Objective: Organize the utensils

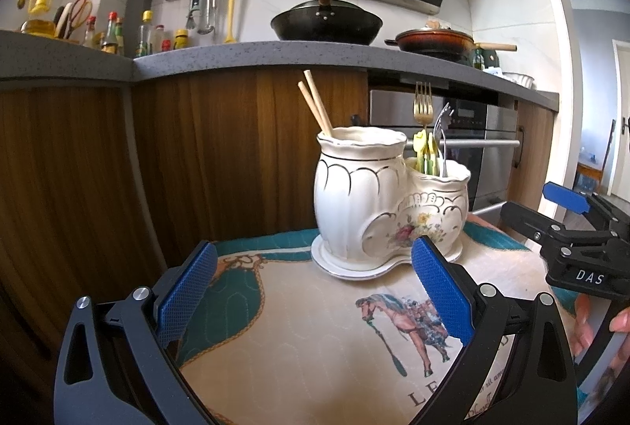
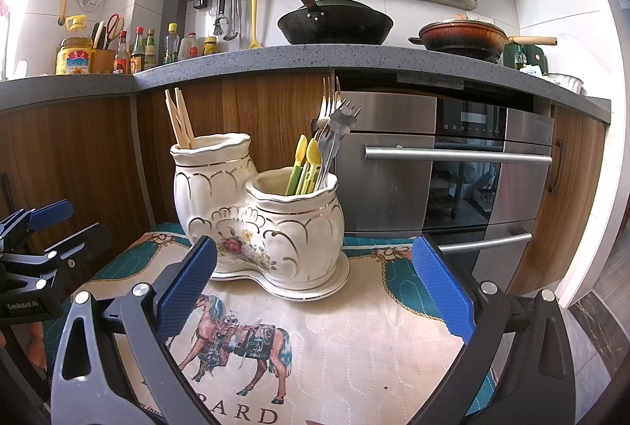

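A white ceramic two-pot utensil holder (image 1: 374,204) (image 2: 256,216) stands on a quilted horse-print cloth (image 1: 299,338) (image 2: 354,338). Its tall pot holds wooden chopsticks (image 1: 315,106) (image 2: 179,118). Its low pot holds forks (image 1: 423,106) (image 2: 332,110) and yellow-green plastic utensils (image 1: 425,153) (image 2: 305,165). My left gripper (image 1: 315,287) is open and empty, a little in front of the holder. My right gripper (image 2: 315,287) is open and empty, also in front of it. Each gripper shows at the edge of the other's view: the right one (image 1: 567,228), the left one (image 2: 35,228).
Behind the cloth are wooden cabinet fronts (image 2: 78,157) and a steel oven (image 2: 453,165). The grey counter above (image 2: 315,57) carries a black wok (image 2: 334,23), a brown pan (image 2: 464,35) and several bottles (image 2: 130,51). The cloth's far edge lies just behind the holder.
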{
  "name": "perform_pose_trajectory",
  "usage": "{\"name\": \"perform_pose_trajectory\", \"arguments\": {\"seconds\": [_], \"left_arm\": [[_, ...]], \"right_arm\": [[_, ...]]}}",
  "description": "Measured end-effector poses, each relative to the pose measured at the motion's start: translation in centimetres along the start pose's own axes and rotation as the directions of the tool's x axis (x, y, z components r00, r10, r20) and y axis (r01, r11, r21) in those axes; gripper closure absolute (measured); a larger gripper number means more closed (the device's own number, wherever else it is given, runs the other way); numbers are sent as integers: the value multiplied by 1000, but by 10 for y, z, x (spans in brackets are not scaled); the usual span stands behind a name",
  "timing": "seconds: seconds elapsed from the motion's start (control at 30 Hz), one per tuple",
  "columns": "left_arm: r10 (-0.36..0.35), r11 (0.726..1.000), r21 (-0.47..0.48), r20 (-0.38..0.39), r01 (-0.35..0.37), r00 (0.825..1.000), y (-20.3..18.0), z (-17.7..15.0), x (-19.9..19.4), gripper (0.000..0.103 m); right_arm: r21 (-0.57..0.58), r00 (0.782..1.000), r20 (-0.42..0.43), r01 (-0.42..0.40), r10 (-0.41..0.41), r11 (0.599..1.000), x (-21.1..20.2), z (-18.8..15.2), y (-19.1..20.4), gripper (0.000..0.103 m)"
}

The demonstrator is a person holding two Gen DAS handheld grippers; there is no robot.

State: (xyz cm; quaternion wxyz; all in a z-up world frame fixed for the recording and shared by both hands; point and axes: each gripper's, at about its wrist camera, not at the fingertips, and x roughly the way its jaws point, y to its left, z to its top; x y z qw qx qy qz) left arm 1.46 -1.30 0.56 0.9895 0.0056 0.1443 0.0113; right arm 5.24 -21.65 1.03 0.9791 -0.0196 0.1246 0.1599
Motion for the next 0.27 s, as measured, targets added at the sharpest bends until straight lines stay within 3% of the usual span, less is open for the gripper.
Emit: {"name": "perform_pose_trajectory", "arguments": {"seconds": [0.27], "left_arm": [[6, 1000, 4, -17, -6, 1000, -2, 0, 2, 5]], "right_arm": [[2, 1000, -3, -2, 2, 1000, 0, 0, -1, 5]]}}
